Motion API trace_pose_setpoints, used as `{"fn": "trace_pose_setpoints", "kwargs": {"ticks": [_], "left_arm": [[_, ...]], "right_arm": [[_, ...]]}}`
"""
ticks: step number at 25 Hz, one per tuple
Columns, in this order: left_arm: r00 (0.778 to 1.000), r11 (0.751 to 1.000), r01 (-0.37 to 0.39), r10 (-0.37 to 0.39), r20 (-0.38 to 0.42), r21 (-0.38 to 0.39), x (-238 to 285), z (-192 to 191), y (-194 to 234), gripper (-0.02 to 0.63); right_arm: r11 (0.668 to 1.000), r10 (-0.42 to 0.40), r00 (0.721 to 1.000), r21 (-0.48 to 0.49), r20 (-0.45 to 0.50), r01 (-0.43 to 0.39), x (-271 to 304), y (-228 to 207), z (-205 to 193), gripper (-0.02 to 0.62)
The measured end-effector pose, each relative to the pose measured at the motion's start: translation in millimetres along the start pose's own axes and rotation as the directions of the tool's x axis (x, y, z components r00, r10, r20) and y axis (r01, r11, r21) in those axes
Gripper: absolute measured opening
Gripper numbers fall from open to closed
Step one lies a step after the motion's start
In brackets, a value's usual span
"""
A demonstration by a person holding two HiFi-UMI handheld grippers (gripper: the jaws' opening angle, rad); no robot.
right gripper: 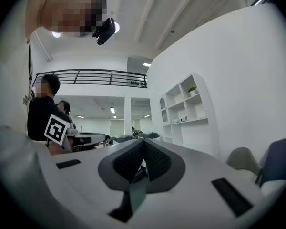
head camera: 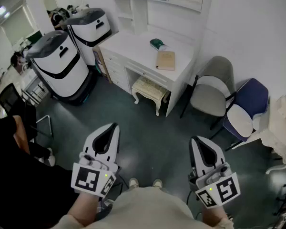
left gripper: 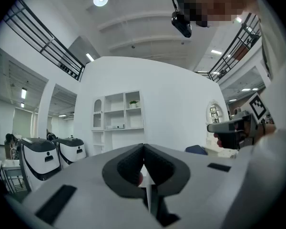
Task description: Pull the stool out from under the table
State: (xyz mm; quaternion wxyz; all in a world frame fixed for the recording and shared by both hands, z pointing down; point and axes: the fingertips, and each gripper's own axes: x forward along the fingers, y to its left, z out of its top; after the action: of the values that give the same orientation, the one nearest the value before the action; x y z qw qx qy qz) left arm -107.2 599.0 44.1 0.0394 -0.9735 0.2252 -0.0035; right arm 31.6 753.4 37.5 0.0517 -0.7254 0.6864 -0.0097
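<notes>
A cream stool (head camera: pixel 149 90) with carved legs stands tucked partly under the white desk (head camera: pixel 133 49) at the far side of the room. My left gripper (head camera: pixel 115 126) and right gripper (head camera: pixel 194 140) are held low and level near my body, well short of the stool. Both are shut with nothing between the jaws. In the left gripper view the left gripper (left gripper: pixel 143 148) has its pads pressed together; the right gripper (right gripper: pixel 143 143) looks the same in its own view. The stool does not show in either gripper view.
Two white service robots (head camera: pixel 57 66) stand left of the desk. A grey chair (head camera: pixel 211 90) and a blue chair (head camera: pixel 247 104) sit to its right. A book (head camera: pixel 165 60) and a green object (head camera: pixel 157 44) lie on the desk. A person in black (head camera: pixel 9 142) stands at my left.
</notes>
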Motion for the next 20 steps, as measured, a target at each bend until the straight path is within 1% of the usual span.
{"fn": "trace_pose_setpoints", "kwargs": {"ticks": [4,11,20], "left_arm": [[1.0,1.0,-0.013,0.013,0.007,-0.015,-2,-3,-5,0.021],[0.999,0.999,-0.035,0.035,0.007,-0.014,-4,-3,-19,0.021],[0.997,0.997,-0.073,0.073,0.012,-0.007,-6,-8,-44,0.021]], "right_arm": [[0.999,-0.001,1.0,0.038,0.008,0.001,-7,-7,-2,0.021],[0.999,0.013,1.0,0.046,-0.009,-0.013,-19,-15,-9,0.021],[0.997,0.067,0.997,0.036,-0.024,-0.066,-32,-28,-19,0.021]]}}
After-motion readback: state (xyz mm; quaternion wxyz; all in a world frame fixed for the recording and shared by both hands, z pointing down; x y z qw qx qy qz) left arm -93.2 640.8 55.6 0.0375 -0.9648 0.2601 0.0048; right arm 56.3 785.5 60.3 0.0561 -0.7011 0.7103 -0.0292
